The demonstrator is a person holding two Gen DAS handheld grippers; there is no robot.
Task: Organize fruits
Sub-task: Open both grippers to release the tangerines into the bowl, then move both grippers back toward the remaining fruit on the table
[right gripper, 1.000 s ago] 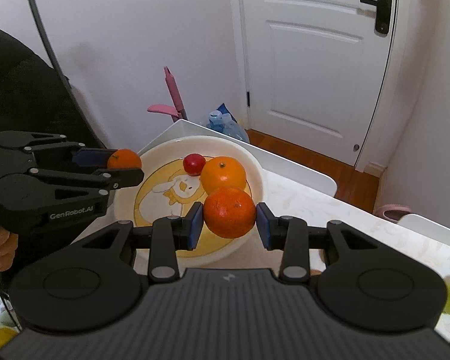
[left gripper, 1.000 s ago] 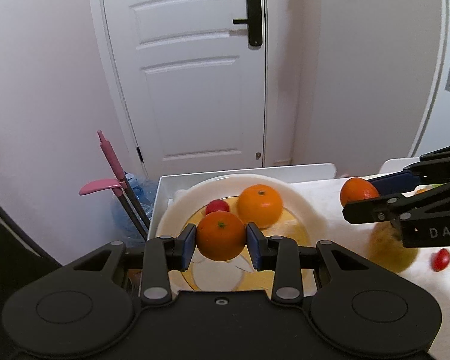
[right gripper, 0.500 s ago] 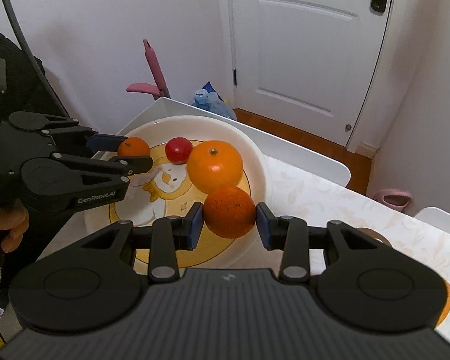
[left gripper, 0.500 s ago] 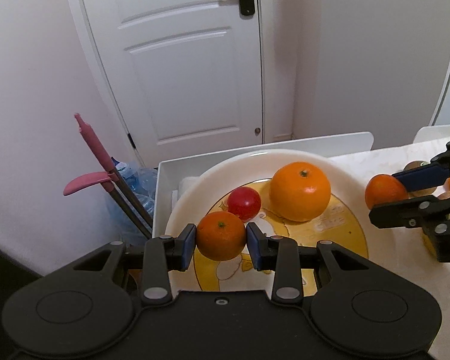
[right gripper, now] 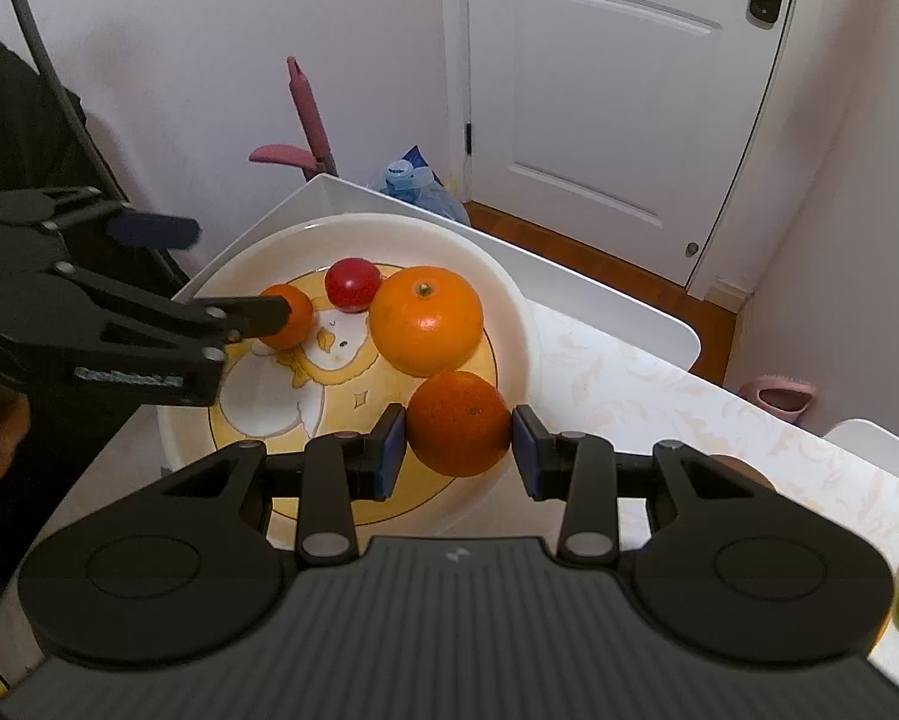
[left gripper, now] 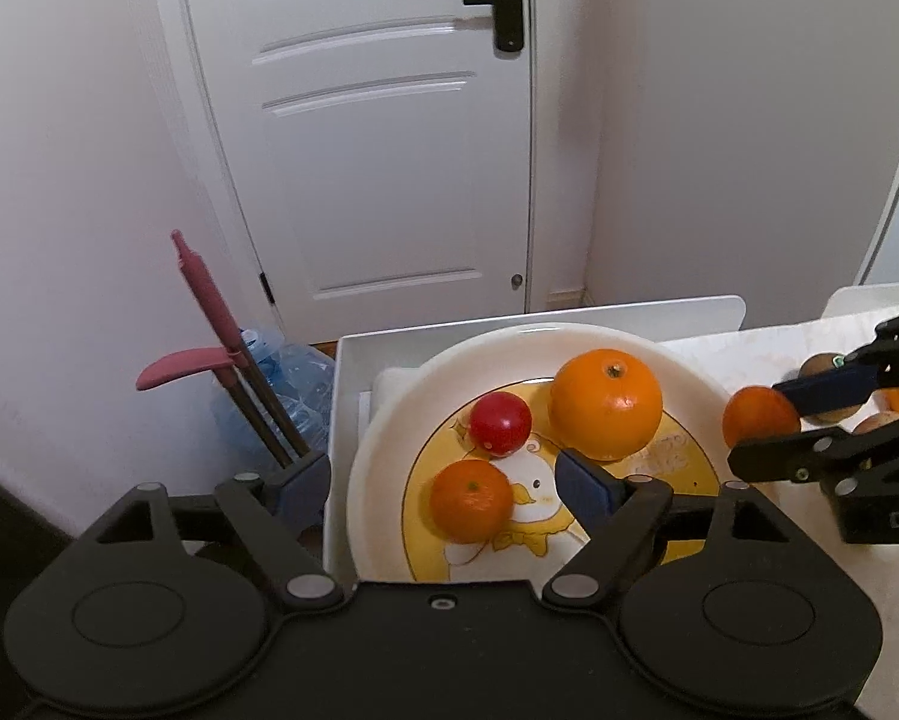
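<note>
Over on the plate (left gripper: 389,432) side of the table, things look roughly halfway done to me. Between the spread fingers of the left gripper (left gripper: 443,489) sits a small mandarin (left gripper: 470,501), resting on the yellow duck print, and the jaws are opening right now with neither pad pressing on it, so that one counts as delivered. Just beyond those tips are a cherry tomato (left gripper: 500,432) and a big orange (left gripper: 605,403), both already on the plate and close to touching each other. The right gripper (right gripper: 458,450) has its pads clamped narrow on a darker orange (right gripper: 458,423), hanging over the near rim of the plate, on the near side of the big orange, so that one's not down yet. Off to the right of the left tongs, past the plate, there's more stuff on the table (right gripper: 659,384): something brownish, maybe a kiwi (left gripper: 821,365), hard to tell, plus something greenish at the far right edge of the right wrist view. So I'd guess a few pieces are left. Room-wise, the free patch on the plate is the near part under the right tongs; the plate's far edge sits in a white tray (left gripper: 344,396) close to the table's drop-off, and the two tools are near each other, so the left one probably wants to back straight off.
</note>
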